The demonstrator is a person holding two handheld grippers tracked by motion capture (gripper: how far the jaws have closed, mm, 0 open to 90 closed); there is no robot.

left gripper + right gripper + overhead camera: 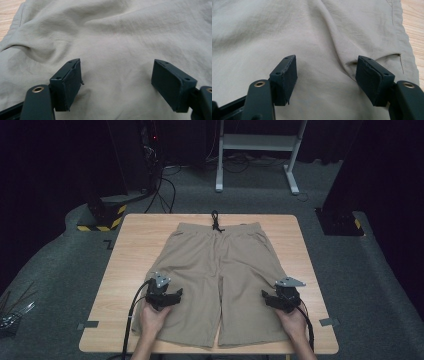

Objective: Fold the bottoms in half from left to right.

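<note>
A pair of khaki shorts (220,275) lies flat on the wooden table (135,250), waistband and black drawstring (215,221) at the far side, leg hems toward the person. My left gripper (170,297) hovers over the left leg near its outer edge, jaws open, with bare wrinkled shorts cloth (117,50) showing between them. My right gripper (270,299) sits over the right leg, jaws open above the shorts fabric (324,55); a side pocket slit (397,56) and the outer seam show by its right fingertip (372,80). Neither pinches the cloth.
Bare table wood (414,30) flanks the shorts on both sides. Small grey tape marks (327,322) sit near the front corners. Beyond the table stand a white desk frame (257,155), cables and yellow-black striped bases (102,220) on grey carpet.
</note>
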